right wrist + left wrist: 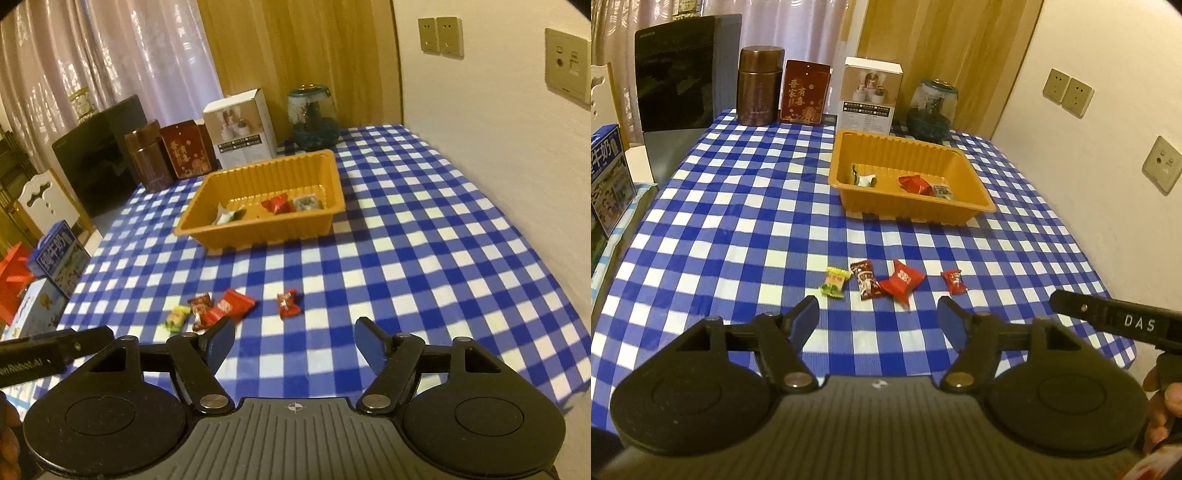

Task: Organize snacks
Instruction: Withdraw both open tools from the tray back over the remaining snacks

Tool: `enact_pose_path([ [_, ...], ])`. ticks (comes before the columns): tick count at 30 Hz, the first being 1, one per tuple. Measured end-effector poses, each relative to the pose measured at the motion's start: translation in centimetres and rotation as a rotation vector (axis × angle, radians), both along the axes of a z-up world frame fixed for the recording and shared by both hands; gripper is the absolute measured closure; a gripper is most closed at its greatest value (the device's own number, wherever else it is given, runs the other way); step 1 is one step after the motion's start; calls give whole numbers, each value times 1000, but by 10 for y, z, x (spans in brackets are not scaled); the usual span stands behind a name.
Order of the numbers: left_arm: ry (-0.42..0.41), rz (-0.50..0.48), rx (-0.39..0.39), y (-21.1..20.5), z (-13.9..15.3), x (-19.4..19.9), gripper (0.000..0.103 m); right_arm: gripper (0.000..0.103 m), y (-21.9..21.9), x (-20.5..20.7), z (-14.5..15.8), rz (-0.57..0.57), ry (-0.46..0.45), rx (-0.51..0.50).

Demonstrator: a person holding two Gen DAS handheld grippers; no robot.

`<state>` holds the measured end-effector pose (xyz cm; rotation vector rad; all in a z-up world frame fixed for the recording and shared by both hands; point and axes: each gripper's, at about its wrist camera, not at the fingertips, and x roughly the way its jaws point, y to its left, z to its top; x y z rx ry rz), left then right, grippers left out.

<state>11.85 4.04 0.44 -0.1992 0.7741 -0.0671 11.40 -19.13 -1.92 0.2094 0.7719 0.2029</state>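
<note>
While both the left gripper [878, 310] and the right gripper [294, 334] hung spread and empty above the checked tablecloth [738, 221], four wrapped candies lay in a row just ahead, well short of the orange tray [975, 201]. They looked light, crinkly and slippery. The lone small red candy [288, 303] seemed best pinched across its middle.

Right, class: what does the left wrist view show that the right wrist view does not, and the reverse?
Only the left wrist view shows the open left gripper. Only the right wrist view shows the open right gripper and an orange bag beside the table. Both share the orange tray, four loose candies including a green candy, and the checked tablecloth.
</note>
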Motion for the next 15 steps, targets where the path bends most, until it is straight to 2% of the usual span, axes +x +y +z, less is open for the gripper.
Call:
enact_pose_path([
  [6,-16,-9,18,-2,5,-17,30,31,-4,-23,-3,-1,7,-20],
  [15,6,-3,20,1,-3,-30,29,31,-12,-40,-14,-21,27,-57],
])
